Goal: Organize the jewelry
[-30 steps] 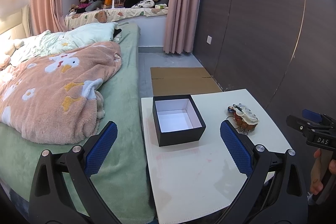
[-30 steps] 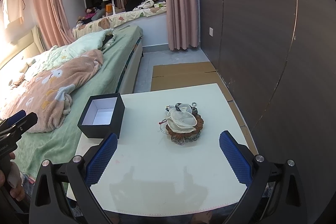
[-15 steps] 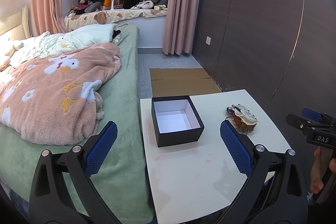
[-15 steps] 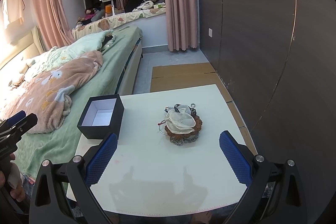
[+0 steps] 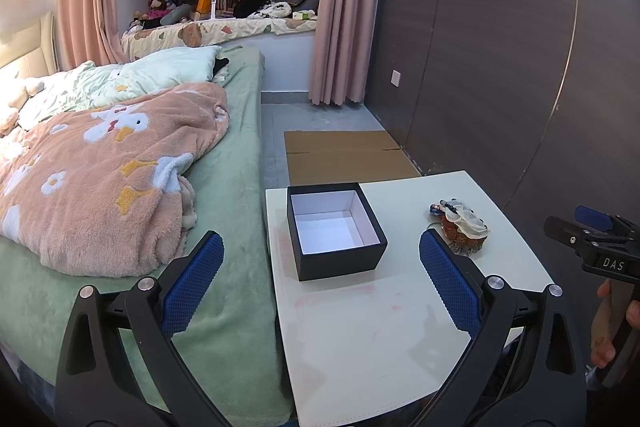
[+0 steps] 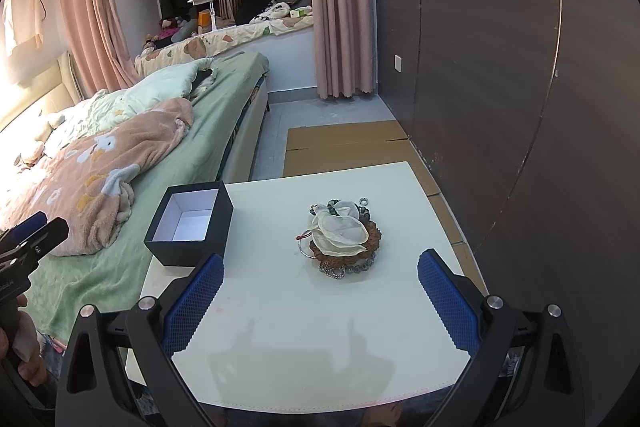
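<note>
A black box (image 5: 336, 229) with a white inside stands open and empty on the left part of a small white table (image 5: 380, 339). The same box (image 6: 191, 223) shows in the right wrist view. A heap of jewelry (image 6: 342, 235), with brown beads, chains, a ring and a white pouch on top, lies at the table's middle right; in the left wrist view the heap (image 5: 462, 229) sits beyond the right finger. My left gripper (image 5: 320, 275) hangs open in front of the box. My right gripper (image 6: 320, 291) is open, short of the heap, nothing between its fingers.
A bed (image 5: 224, 211) with a green sheet and a pink blanket (image 5: 100, 167) runs along the table's left side. A dark panelled wall (image 6: 520, 87) stands to the right. Flattened cardboard (image 5: 344, 155) lies on the floor behind the table. A hand (image 5: 608, 323) holds the other gripper's handle.
Both views have shifted only slightly; the left gripper has drifted a little so the box and heap sit marginally further left. Both grippers stay open.
</note>
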{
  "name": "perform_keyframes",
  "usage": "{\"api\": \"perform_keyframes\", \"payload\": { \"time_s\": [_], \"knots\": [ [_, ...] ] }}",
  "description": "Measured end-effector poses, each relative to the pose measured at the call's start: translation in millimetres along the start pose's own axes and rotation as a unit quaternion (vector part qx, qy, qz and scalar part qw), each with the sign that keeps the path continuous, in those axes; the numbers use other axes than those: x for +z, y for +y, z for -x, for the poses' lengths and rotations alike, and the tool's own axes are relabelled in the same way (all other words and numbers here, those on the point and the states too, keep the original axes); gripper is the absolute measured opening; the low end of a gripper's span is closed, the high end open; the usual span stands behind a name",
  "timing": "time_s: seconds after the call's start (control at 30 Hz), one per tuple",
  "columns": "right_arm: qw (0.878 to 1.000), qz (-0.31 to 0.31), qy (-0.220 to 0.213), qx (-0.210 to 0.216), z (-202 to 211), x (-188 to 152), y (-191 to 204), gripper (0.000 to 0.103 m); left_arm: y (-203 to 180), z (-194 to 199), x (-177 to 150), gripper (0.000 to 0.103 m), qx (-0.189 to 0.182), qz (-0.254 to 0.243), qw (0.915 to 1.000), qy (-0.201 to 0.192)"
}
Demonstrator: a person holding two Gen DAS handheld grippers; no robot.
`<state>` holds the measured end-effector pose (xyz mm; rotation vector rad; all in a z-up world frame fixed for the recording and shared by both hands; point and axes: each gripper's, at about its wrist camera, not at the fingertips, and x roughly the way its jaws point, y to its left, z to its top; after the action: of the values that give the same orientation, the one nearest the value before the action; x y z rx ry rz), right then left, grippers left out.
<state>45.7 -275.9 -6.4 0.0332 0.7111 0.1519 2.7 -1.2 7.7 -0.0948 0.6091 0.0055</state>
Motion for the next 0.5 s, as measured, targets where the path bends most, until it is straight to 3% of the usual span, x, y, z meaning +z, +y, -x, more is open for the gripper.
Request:
{"api": "perform_keyframes", "payload": {
  "time_s": [0.5],
  "knots": [
    [1.000,-0.003,0.000,-0.001,0.4,0.8,-0.2,0.095,1.2,1.2,-1.7,0.098,-0.001,0.000,1.0000,0.000]
  ]
}}
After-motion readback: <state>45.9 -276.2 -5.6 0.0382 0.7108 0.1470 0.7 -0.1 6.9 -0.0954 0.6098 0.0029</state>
